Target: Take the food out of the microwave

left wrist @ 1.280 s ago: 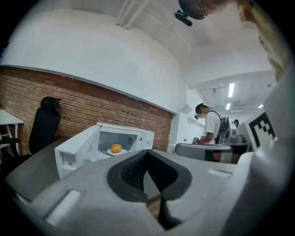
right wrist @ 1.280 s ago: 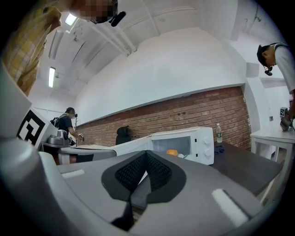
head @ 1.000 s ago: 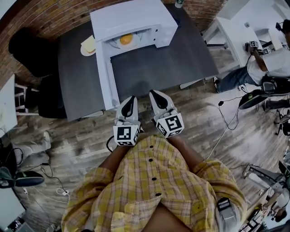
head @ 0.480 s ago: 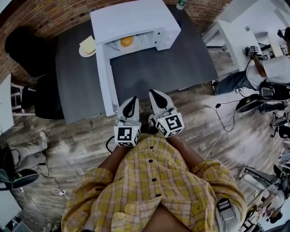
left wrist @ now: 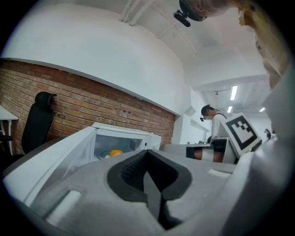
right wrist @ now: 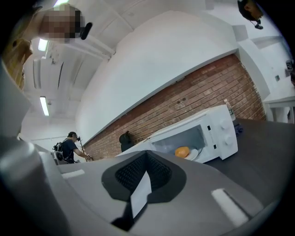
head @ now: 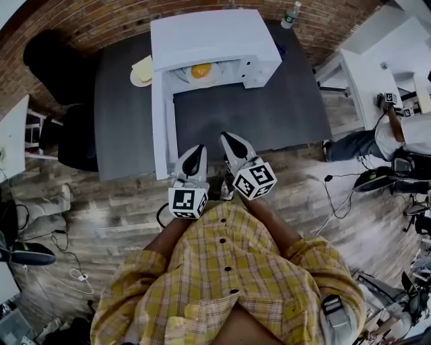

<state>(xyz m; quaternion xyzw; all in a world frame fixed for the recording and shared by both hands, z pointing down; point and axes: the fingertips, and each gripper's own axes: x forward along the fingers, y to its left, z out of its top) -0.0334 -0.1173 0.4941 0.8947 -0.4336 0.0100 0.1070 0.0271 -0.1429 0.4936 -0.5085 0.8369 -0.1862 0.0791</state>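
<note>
Brick wall and wood floor frame a dark tabletop point(head: 269, 108) with a white microwave point(head: 209, 34) at its far side. The door point(head: 161, 128) hangs wide open toward the person. The food point(head: 201, 70), an orange lump on a white plate point(head: 183, 78), sits inside the cavity, untouched. A second plate point(head: 141, 69) with something pale yellow rests on the tabletop just left of the microwave, and a bottle point(head: 289, 15) stands behind its right corner.

Over the last second the tabletop and microwave have slid lower and to the right in the head view. The near edge, which lay level with the gripper tips, now lies under them. That suggests the person has stepped up to the tabletop and is squaring up to the opening. The left gripper point(head: 196, 148) and right gripper point(head: 226, 137) keep their place side by side in front of the yellow checked shirt, and the right one's marker cube has rolled a little.

Both grippers have their jaws pressed together with nothing between them, and each gripper view looks across the tabletop at the lit cavity and the orange food. Both are well apart from the microwave, with the bare tabletop between.

For the task, the door step looks done and the reach has only begun. One gripper will need to spread its jaws before it gets to the plate's rim, and the open door on the left narrows the left gripper's path in.
</note>
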